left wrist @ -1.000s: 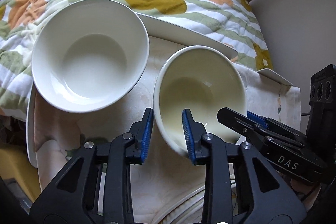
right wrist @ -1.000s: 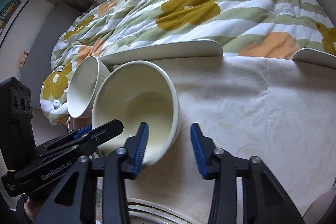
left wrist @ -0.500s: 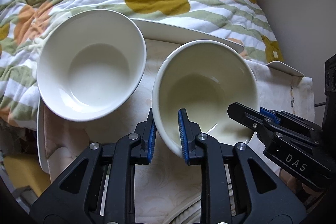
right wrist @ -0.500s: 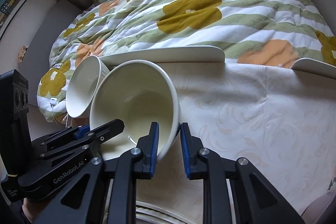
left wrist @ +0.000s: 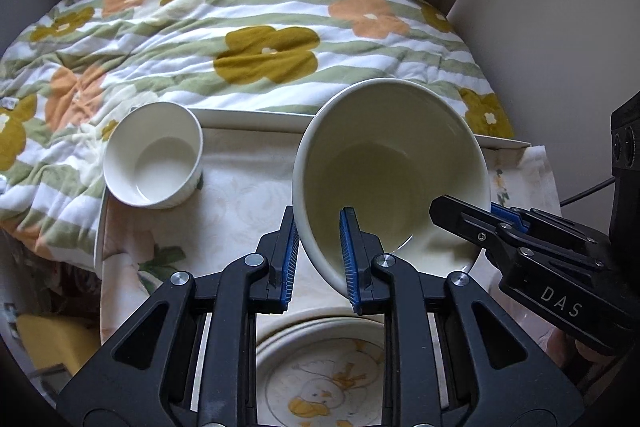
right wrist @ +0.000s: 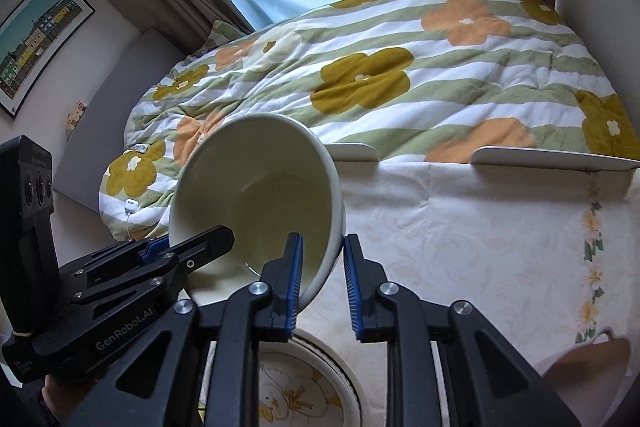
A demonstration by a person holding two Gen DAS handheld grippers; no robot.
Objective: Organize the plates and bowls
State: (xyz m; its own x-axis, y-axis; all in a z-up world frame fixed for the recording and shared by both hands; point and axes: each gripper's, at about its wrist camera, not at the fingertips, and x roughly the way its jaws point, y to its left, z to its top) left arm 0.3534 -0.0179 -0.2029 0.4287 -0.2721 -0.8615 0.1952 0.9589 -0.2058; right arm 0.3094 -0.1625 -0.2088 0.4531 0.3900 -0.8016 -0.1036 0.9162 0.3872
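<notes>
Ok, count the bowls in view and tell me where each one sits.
2. The large cream bowl is clamped at its rim by both the left gripper and right gripper. The small white bowl sits at the table's far left corner. Others may be hidden.

Large bowl (left wrist: 392, 163) (now clamped by both hand-held grippers) off the tablecloth (left wrist: 240, 203)
</notes>
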